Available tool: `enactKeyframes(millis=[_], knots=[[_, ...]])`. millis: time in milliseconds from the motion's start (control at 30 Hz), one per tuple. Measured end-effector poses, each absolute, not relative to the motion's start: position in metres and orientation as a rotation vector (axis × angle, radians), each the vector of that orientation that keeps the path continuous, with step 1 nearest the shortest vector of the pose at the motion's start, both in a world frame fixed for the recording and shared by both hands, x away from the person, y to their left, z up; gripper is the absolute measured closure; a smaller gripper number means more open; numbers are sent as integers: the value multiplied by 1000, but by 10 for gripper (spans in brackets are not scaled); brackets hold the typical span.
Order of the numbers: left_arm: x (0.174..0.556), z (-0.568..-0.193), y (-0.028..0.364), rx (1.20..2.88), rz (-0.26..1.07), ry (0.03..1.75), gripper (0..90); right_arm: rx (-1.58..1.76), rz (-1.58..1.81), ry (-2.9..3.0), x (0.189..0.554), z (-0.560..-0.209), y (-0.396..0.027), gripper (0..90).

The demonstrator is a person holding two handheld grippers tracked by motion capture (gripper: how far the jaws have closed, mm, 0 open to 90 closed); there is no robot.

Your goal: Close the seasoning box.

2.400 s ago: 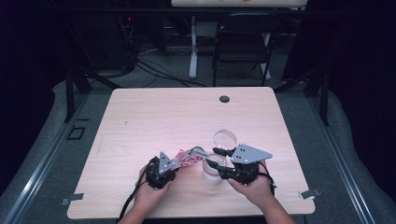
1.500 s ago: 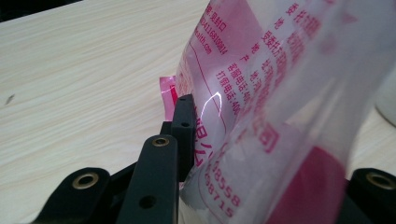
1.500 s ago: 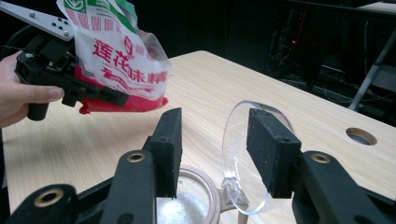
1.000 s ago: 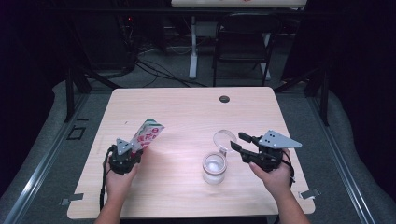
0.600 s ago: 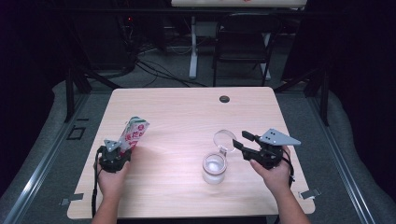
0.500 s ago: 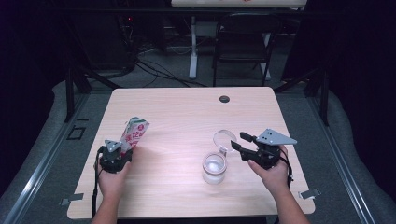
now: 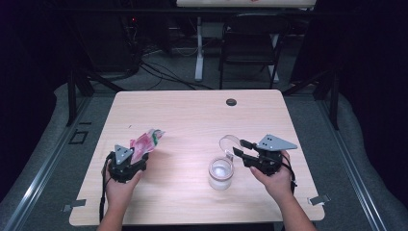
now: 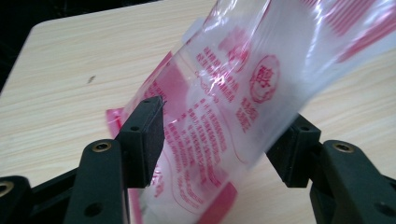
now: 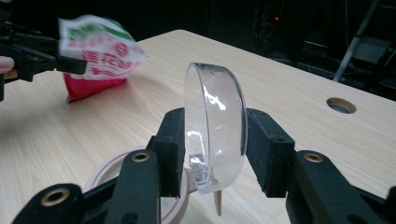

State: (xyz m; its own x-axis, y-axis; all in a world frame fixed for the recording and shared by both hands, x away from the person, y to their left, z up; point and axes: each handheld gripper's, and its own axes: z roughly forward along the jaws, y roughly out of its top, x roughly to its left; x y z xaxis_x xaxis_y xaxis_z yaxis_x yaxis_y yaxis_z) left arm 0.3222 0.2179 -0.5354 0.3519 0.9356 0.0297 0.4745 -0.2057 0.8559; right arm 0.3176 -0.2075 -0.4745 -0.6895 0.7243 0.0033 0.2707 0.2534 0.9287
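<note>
Your left gripper point(image 7: 137, 155) sits near the bench's point(image 7: 192, 120) left edge. Its fingers point(image 8: 144, 135) have just been opening and stand apart, with the clear plastic packet printed in red point(image 8: 224, 116) slack between them, its lower end on the bench. Your right gripper point(image 9: 212, 144), toward the right edge, has just been closing; its fingers are clamped on the upright clear round plastic lid point(image 9: 217, 130). The clear round jar point(image 7: 221, 174) stands just beside it, near the front edge.
</note>
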Motion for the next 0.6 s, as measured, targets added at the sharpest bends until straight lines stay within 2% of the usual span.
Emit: enactKeyframes(millis=[167,300,600], knots=[[317,-531,199,1867,699,1184,421,796,1406,2129,308,-471,-196,589],[315,-530,182,1918,692,1130,354,721,1341,2153,302,-473,-186,601],[314,-537,162,1981,631,1076,325,682,1301,2180,295,-478,-178,565]])
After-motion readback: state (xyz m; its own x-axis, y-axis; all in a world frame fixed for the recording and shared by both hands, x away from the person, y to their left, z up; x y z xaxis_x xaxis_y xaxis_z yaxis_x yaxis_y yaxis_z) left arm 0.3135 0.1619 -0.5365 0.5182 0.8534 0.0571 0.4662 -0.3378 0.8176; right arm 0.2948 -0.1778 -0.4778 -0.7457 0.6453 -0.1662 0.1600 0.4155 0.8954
